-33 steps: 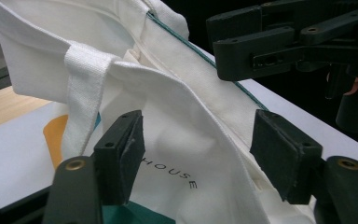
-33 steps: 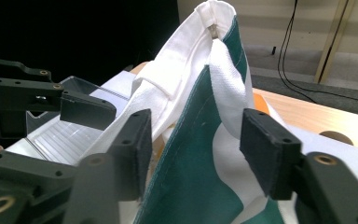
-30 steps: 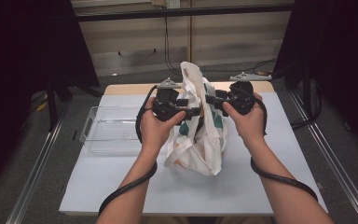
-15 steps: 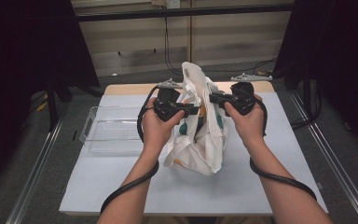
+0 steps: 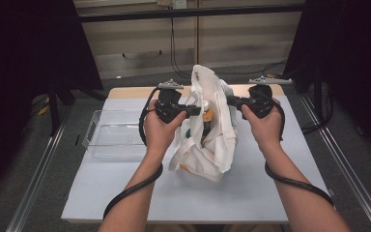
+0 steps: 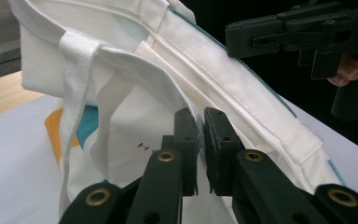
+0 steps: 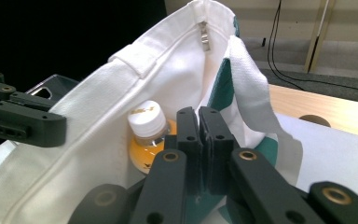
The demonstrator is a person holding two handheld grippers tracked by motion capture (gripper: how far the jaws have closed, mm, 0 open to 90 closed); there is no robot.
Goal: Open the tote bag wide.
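Left gripper [image 5: 193, 110] has just been closing and its jaws now pinch the near rim of the white tote bag [image 5: 212, 140], fabric caught between the pads. Right gripper [image 5: 233, 101] has just been closing too, and it's clamped on the opposite rim, so the bag's mouth sits between the two of them. Bag stands in the middle of the tabletop [image 5: 270, 188], slumped a bit at the bottom. In the right gripper view an orange bottle with a white cap [image 7: 145, 135] stands upright inside, right behind the jaws, and a loose handle strap [image 7: 256, 88] hangs just beside them. A clear plastic bin [image 5: 113, 140] sits on the tabletop near the left hand [image 5: 160, 130].
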